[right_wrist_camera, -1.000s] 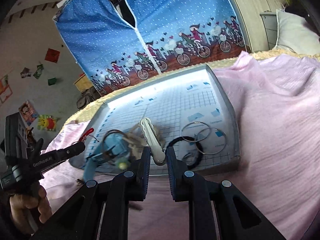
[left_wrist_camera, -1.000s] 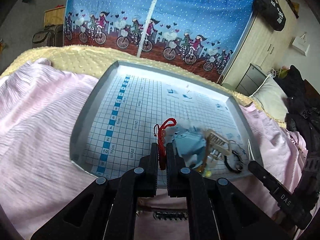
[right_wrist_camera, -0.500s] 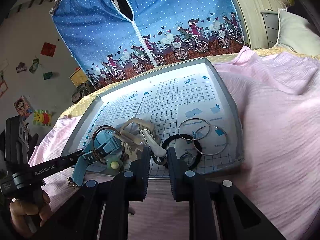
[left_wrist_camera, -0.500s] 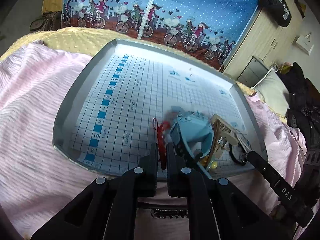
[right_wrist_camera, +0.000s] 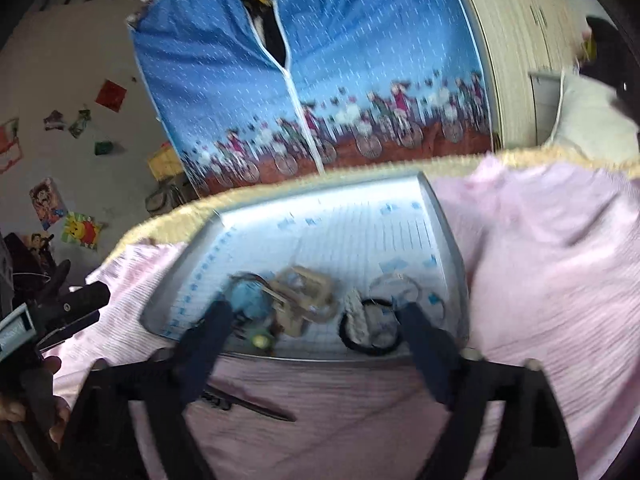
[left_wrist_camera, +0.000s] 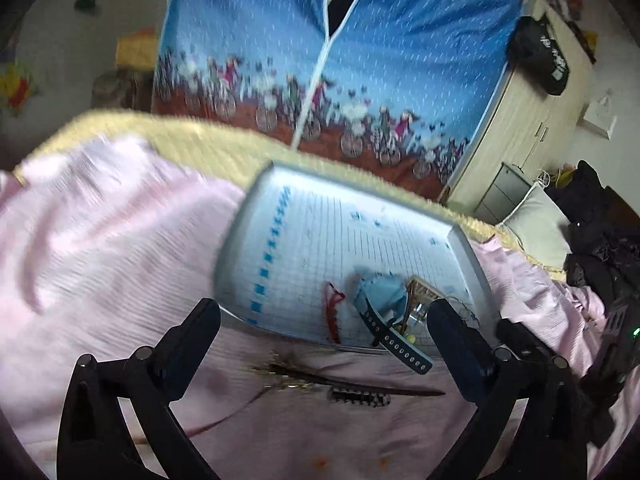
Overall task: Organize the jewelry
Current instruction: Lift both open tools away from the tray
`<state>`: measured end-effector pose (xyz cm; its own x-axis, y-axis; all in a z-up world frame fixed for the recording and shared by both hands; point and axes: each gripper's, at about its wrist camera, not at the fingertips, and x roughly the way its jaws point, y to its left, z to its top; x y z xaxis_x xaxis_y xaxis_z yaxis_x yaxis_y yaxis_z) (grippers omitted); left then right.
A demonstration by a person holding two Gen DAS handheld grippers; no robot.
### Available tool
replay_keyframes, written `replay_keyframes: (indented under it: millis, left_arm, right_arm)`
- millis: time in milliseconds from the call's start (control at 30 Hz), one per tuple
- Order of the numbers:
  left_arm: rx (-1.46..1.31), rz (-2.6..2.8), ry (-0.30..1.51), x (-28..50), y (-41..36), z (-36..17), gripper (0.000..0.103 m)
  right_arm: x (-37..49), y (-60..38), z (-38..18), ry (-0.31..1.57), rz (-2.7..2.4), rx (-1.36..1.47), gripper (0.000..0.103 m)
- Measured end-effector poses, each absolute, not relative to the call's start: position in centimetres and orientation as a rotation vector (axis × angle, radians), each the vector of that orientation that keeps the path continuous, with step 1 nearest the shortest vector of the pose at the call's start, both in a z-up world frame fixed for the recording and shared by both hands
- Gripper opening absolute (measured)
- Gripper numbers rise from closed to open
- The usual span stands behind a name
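A grey tray with a grid sheet lies on the pink blanket. In it are a red cord, a blue watch and a beige clip. My left gripper is open and empty, just short of the tray's near edge. In the right wrist view my right gripper is also open and empty before the tray. A white piece lies on a black hair tie, next to silver bangles, the beige clip and the blue watch.
A dark hair stick and a studded clip lie on the pink blanket in front of the tray. A blue fabric wardrobe stands behind the bed. A hand holds the left gripper at the far left.
Both grippers have opened and pulled back from the tray. The left one let go of the red cord, the right one let go of the white piece; both now lie in the tray.
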<state>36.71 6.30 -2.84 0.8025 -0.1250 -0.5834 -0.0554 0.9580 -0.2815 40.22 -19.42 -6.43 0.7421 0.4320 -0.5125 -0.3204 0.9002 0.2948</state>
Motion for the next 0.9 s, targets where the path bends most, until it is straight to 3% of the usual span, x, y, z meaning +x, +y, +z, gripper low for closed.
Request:
replay_keyframes:
  millis: [67,433,900]
  left_arm:
    - [-0.234,-0.021,0.604,34.8,6.0,-1.8,0.101]
    - [-0.170,0.005,0.495,25.4,5.9,0.6,0.101]
    - [-0.197,0.040,0.453,16.1,6.6,-0.2,0.101]
  right_arm:
    - [38.7,-19.4,-5.3,0.557,0.432,0.195,0.103]
    - [30.0,-17.5,-0.8,0.387,0.486,0.129,0.103]
    - [20.1,-17.0,-1.4,0.407,0.448,0.100,0.103]
